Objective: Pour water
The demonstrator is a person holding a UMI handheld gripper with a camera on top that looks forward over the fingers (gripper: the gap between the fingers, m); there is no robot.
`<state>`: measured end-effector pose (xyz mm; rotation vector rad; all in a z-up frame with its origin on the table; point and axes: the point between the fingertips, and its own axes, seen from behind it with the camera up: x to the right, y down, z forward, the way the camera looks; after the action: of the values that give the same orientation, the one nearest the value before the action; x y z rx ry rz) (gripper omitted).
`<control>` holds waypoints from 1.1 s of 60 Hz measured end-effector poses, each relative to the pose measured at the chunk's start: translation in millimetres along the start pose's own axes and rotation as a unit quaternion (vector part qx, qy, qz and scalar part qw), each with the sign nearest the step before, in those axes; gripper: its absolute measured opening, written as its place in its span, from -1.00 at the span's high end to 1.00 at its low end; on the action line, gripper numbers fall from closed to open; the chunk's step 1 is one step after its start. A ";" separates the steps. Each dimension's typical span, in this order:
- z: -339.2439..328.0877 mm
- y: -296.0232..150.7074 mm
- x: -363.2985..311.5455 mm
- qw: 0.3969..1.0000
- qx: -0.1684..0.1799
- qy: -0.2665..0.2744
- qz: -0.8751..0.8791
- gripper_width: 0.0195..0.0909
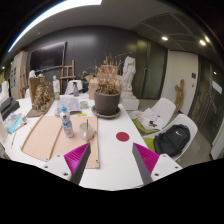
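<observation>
The gripper (pixel 110 163) is hovering with fingers (pixel 82 165) open and empty, short of the water bottle (pixel 66 123) on the counter (pixel 120 155), likely needing reaching next.

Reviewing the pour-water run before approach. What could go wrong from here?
1. The gripper is open and empty, with the water bottle beyond the fingers and off to one side; a straight approach would likely miss it.
2. The cup stands close beside the bottle, so a finger may knock it.
3. Both rest on a wooden board, whose edge could catch a low finger.
</observation>
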<state>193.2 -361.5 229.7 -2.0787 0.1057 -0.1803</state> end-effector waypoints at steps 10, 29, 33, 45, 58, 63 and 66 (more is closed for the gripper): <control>12.8 2.3 -51.8 0.999 -0.008 -0.039 -0.002 -0.86; 90.8 1.7 -194.3 0.995 0.021 -0.097 -0.021 -0.84; 121.6 -2.7 -217.6 0.995 0.036 -0.095 -0.012 -0.84; 225.9 -10.6 -269.5 0.993 0.072 -0.086 -0.018 -0.84; 309.5 -0.1 -290.6 0.995 0.079 -0.064 -0.025 -0.65; 324.2 1.8 -292.3 0.995 0.078 -0.059 -0.025 -0.25; 331.3 -1.6 -285.8 0.995 0.086 -0.048 -0.031 0.05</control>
<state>-31.2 -33.6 46.5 -1.9158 -0.0307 -0.1229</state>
